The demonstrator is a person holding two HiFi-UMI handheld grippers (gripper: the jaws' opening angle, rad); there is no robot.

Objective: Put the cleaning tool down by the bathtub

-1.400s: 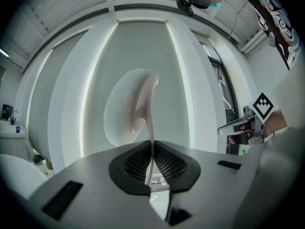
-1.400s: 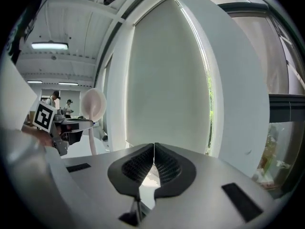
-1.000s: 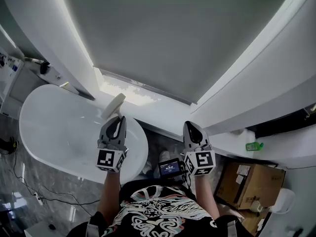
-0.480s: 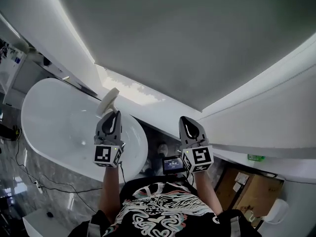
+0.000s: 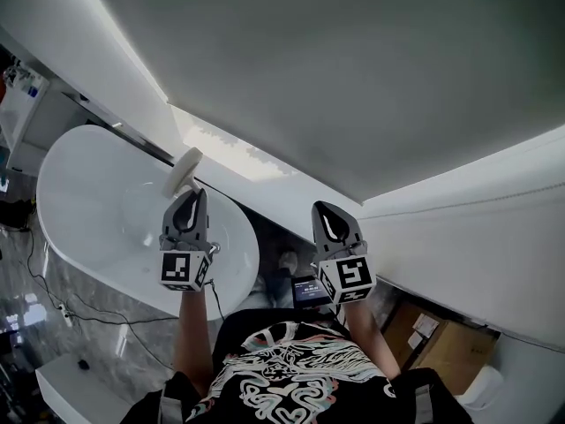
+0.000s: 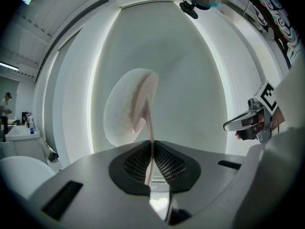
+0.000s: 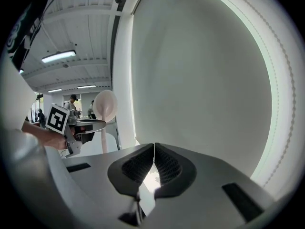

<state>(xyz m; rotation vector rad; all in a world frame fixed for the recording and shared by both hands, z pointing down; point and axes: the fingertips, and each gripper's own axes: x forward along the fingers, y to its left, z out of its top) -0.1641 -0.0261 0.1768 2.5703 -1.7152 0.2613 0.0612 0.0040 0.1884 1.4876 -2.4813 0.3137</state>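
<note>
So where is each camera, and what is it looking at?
Head view: on the person's head, looking down at arms, shirt, bathtub.
Left gripper view: on the left gripper, looking along shut jaws at the pinched cleaning tool.
Right gripper view: on the right gripper, facing a pale wall, jaws shut, empty.
Shared: each gripper view shows the other gripper.

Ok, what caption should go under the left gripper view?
Left gripper shut on a round-headed cleaning tool, right gripper off to the side.
</note>
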